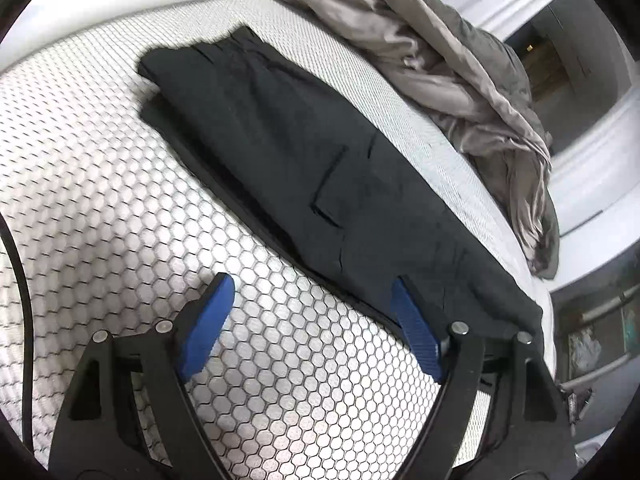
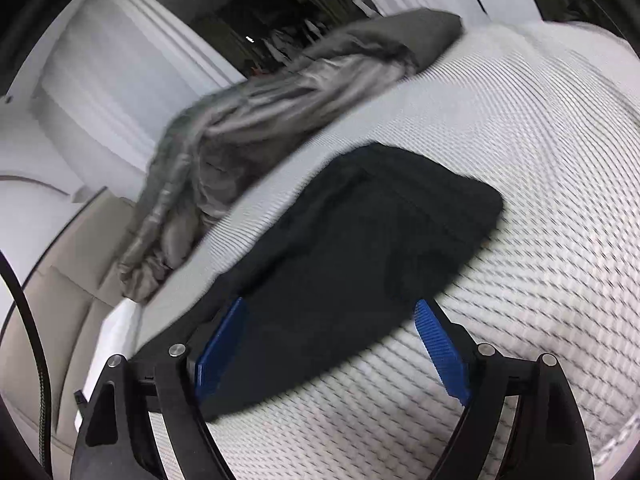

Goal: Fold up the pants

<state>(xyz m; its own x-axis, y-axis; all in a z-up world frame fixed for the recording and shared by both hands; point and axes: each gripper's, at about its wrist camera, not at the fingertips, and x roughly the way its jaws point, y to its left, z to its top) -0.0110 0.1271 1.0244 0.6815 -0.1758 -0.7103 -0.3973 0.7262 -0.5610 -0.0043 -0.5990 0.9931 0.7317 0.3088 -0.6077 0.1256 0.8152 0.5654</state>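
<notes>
The left gripper [image 1: 312, 284] is held angled downward with its jaws spread wide, and nothing is gripped between the blue pads [image 1: 208, 328]. The right gripper [image 2: 330, 306] is likewise pitched downward with its jaws set wide apart; its blue pads [image 2: 440, 354] are not pressed on anything. In each wrist view, only the black finger frames and their metal pivot pins are seen at the near edge; no hand or sleeve is visible.

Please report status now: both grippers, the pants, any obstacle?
Left gripper and right gripper: jaws open, empty. Black fabric pants folded lengthwise, flat on white honeycomb-patterned mattress. Crumpled grey blanket beside, apart.
</notes>
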